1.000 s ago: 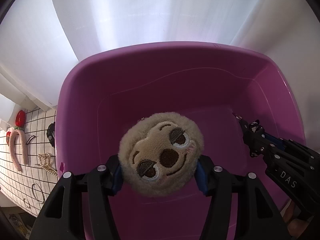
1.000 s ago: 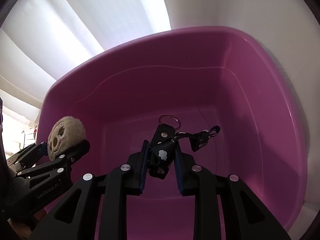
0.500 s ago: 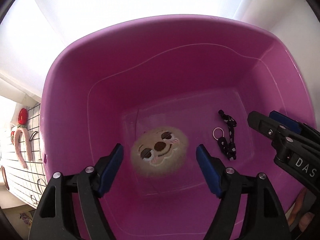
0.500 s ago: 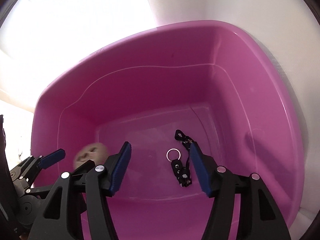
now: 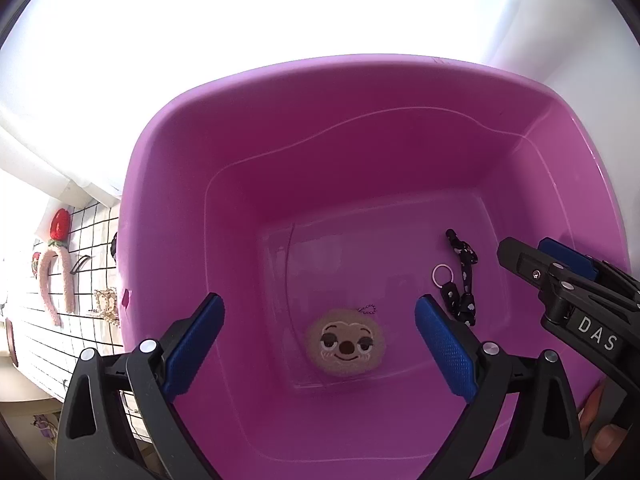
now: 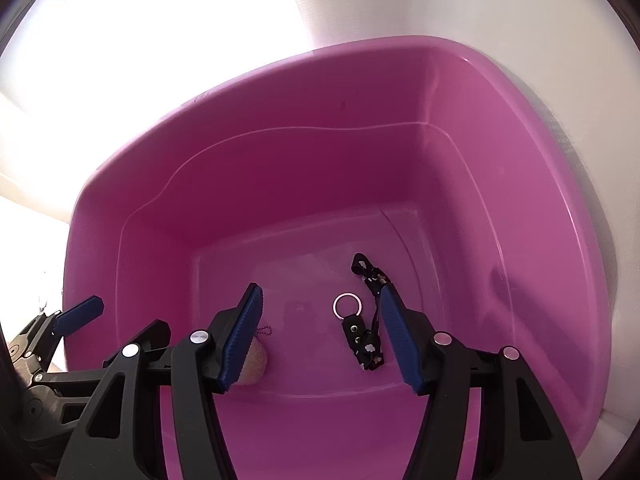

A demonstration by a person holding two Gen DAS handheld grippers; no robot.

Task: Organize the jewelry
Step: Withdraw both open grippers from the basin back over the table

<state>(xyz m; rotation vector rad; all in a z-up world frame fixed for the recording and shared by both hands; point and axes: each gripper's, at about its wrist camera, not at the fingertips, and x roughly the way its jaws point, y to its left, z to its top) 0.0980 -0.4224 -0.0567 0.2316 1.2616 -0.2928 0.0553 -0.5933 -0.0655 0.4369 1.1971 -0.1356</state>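
A round tan plush sloth-face charm (image 5: 346, 343) with a small bead chain lies face up on the floor of a deep purple basin (image 5: 360, 140). My left gripper (image 5: 319, 304) hangs above it, its jaws opening wide with nothing pressed between the blue pads. A black strap keychain (image 6: 366, 344) with white cloud prints and a metal ring lies on the basin floor (image 6: 320, 160), to the right of the charm. My right gripper (image 6: 321, 292) stands open above it, apart from it. In the right wrist view the charm (image 6: 256, 364) is mostly hidden behind my left finger.
Left of the basin hangs a wire grid panel (image 5: 92, 240) with a pink headband (image 5: 56, 280), a red strawberry piece (image 5: 60, 224) and gold hair clips (image 5: 106, 300). White wall and curtain rise behind the basin. A person's fingertips (image 5: 604, 444) show at the lower right.
Both grippers opened. The sloth charm dropped from the left jaws and the black keychain from the right jaws; both now lie on the basin floor.
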